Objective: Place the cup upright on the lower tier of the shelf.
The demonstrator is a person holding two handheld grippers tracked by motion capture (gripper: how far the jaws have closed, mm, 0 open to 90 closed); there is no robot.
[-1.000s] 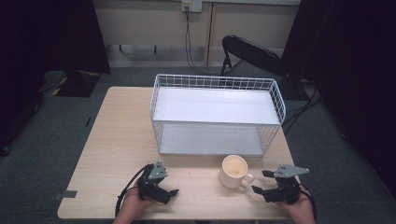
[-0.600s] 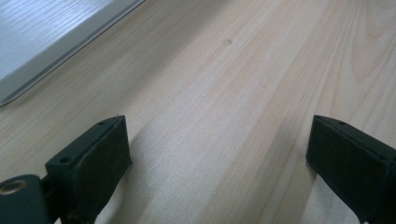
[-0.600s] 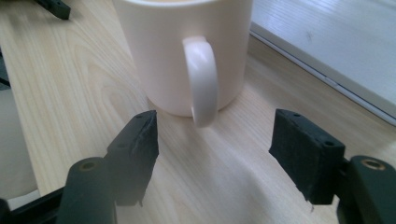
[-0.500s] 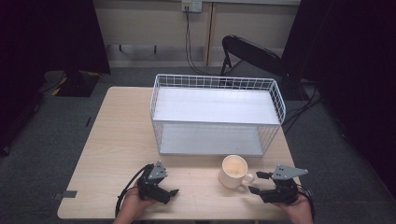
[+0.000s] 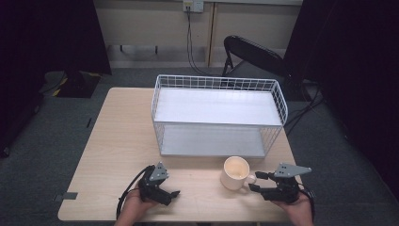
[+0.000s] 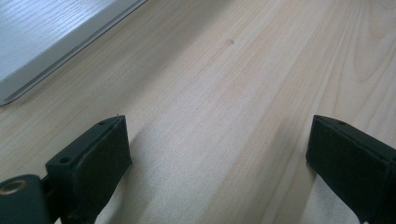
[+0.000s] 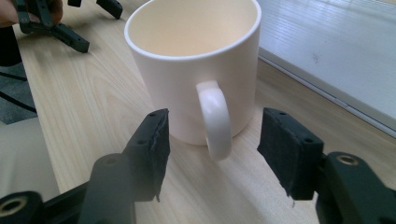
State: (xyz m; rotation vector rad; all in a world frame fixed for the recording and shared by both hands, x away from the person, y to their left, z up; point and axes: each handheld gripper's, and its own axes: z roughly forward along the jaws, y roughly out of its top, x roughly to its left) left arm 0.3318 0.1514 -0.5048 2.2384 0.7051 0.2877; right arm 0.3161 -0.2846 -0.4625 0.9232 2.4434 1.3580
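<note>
A cream mug (image 5: 235, 172) stands upright and hollow-looking on the wooden table (image 5: 122, 136), in front of the wire basket, its handle turned to the right. My right gripper (image 5: 255, 181) is open at that handle. In the right gripper view the mug (image 7: 194, 60) looms close, and the handle (image 7: 215, 119) sits between the two black pads of my right gripper (image 7: 212, 144), with gaps on both sides. My left gripper (image 5: 170, 195) rests low near the table's front edge, left of the mug. In its own view my left gripper (image 6: 217, 154) is open over bare wood.
A white wire basket (image 5: 219, 84) with two white shelf boards stands at the middle back of the table; a corner of its lower board (image 6: 46, 37) shows in the left gripper view. A black chair (image 5: 256, 54) stands behind the table. Dark carpet surrounds it.
My right gripper has slid left toward the mug, so its jaws now flank the handle. The left gripper and the mug have stayed put.
</note>
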